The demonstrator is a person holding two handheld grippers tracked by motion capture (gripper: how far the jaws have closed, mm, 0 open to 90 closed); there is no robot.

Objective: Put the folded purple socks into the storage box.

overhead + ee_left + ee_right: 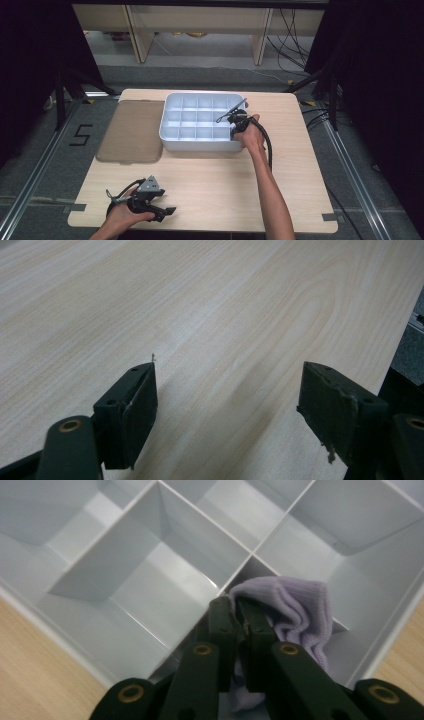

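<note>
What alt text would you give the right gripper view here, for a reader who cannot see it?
The right gripper has its two black jaws shut on a bunched lilac knitted cloth, held over a corner cell of a pale grey divided tray. The cells in sight hold nothing else, and light wooden table shows past the tray's rim at both lower corners.

lilac cloth (pixel 300 607) partly behind jaws (lower end cut off by frame)

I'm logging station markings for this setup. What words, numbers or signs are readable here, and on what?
"5": black tape marking on the grey floor, left of the table.
The divided tray, the brown mat and both grippers bear no readable text.
</note>
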